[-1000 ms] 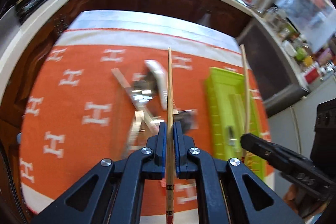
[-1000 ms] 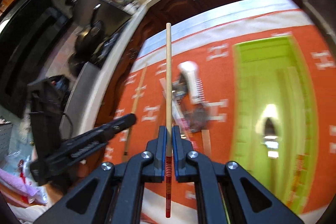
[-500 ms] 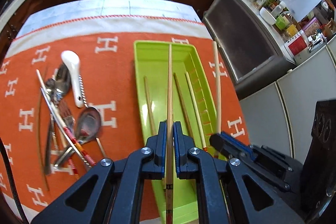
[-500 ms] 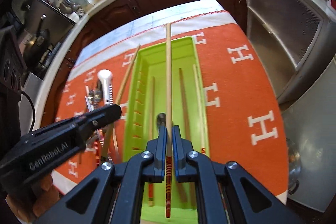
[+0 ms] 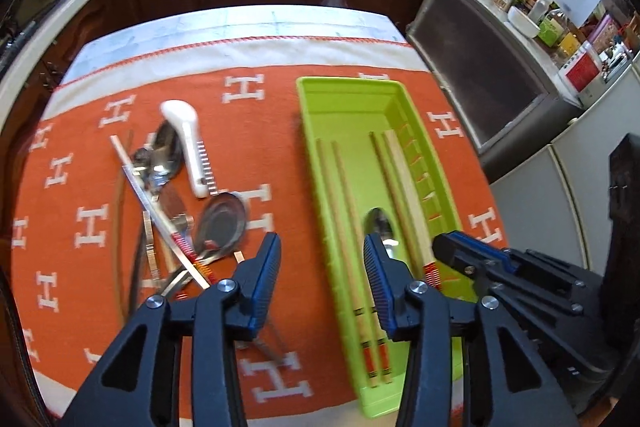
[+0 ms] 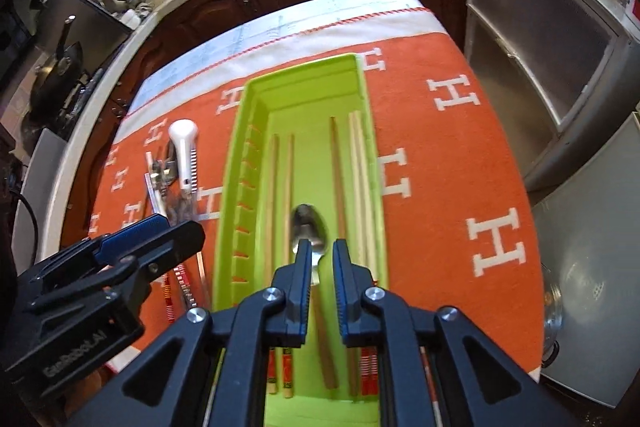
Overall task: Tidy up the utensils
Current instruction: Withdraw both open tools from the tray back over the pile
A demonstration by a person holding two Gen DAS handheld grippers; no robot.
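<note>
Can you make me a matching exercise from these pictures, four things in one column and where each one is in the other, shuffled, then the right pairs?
1. metal spoon
2. white-handled tool
3. left gripper
4. green tray

A. on the orange cloth, left of the tray, in the utensil pile
B. lying inside the tray among chopsticks
C. jaws opening, nothing between them
D. on the orange cloth, holding chopsticks

Pairs: 1-B, 2-A, 3-C, 4-D

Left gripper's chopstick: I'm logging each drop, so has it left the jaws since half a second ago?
Yes. The left gripper, jaws opening, holds nothing now; the chopstick lies in the green tray among the other chopsticks.
</note>
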